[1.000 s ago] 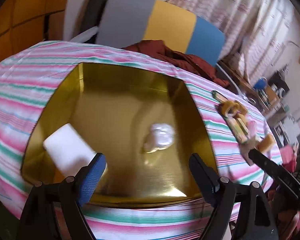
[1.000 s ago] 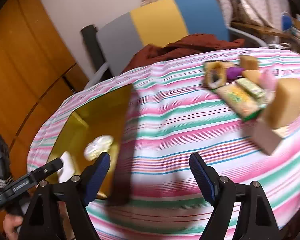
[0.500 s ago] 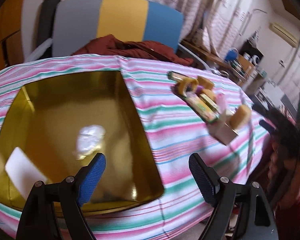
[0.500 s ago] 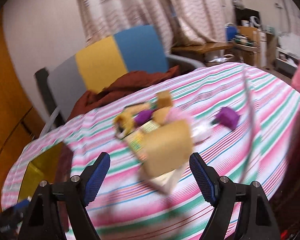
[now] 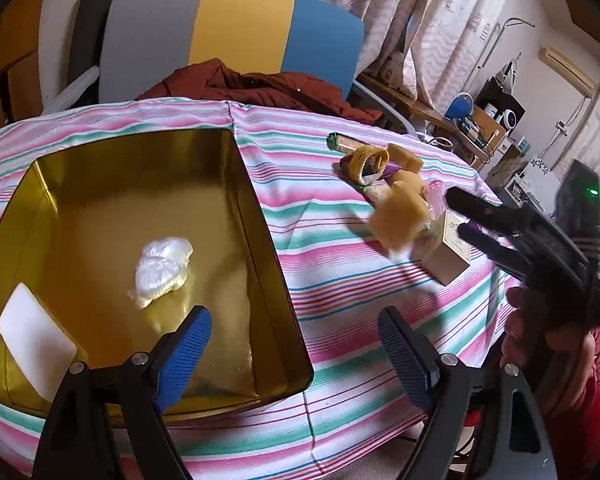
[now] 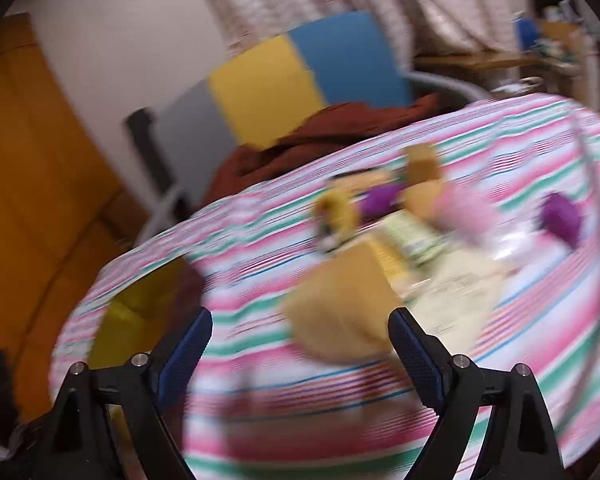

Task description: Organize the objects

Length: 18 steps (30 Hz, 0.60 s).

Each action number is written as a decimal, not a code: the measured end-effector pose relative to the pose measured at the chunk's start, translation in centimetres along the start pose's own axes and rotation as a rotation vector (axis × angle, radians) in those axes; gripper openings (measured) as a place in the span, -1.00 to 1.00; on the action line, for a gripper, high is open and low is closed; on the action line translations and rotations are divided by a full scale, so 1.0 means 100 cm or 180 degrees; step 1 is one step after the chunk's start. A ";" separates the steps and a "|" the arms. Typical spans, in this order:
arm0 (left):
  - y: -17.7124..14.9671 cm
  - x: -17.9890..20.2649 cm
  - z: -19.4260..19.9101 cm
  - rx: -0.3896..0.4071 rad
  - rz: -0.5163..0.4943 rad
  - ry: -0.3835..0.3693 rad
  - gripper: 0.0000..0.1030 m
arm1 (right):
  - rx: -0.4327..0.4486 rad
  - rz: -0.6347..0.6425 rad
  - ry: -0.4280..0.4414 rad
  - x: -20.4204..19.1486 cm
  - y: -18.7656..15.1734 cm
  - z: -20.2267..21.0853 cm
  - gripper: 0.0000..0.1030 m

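A gold tin box point(image 5: 256, 216) lies open on the striped tablecloth, holding a white crumpled bag point(image 5: 162, 266) and a white block point(image 5: 34, 340). My left gripper point(image 5: 294, 354) is open and empty above the box's near right corner. A cluster of small objects lies to the right: a yellow sponge point(image 5: 398, 218), a cream carton point(image 5: 446, 250), a yellow tape roll point(image 5: 366, 160). My right gripper point(image 5: 466, 214) is open, its fingers by the carton. In the blurred right wrist view the right gripper point(image 6: 300, 344) is open just before the yellow sponge point(image 6: 340, 304), with a purple object point(image 6: 560, 220) beyond.
A grey, yellow and blue chair point(image 5: 236, 36) with a dark red garment point(image 5: 260, 86) stands behind the table. The tablecloth edge point(image 5: 300, 440) drops off close to me. A cluttered desk point(image 5: 472, 120) and curtains are at the back right.
The left gripper has shifted little. The right gripper has moved in closer to the object cluster, and the sponge now sits larger just ahead of its open fingers; its view is motion-blurred.
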State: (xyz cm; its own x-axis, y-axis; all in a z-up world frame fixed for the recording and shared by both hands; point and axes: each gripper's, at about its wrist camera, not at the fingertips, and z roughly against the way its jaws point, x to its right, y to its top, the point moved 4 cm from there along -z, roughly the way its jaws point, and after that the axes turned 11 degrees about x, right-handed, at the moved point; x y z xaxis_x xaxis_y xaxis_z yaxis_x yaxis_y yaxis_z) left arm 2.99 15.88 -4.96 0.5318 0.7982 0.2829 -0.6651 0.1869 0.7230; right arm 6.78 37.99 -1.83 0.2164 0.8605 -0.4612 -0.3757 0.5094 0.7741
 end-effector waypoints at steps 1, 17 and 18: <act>0.000 0.000 0.000 -0.0004 -0.0008 0.0001 0.68 | 0.0075 -0.0011 -0.0032 0.000 0.000 0.006 0.76; -0.001 0.015 -0.008 -0.0056 -0.0151 -0.0012 0.68 | -0.0173 -0.0390 -0.1697 0.075 0.000 -0.018 0.75; 0.000 0.016 -0.009 -0.0055 -0.0159 -0.0006 0.68 | -0.0231 -0.0319 -0.1768 0.073 -0.002 -0.024 0.72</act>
State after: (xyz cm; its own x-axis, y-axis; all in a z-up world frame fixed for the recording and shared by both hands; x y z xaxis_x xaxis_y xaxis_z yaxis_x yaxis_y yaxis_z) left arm 3.34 17.68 -5.07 0.5656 0.7866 0.2478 -0.6466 0.2364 0.7253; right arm 6.32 44.15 -6.43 0.6883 0.6918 -0.2185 -0.3857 0.6040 0.6975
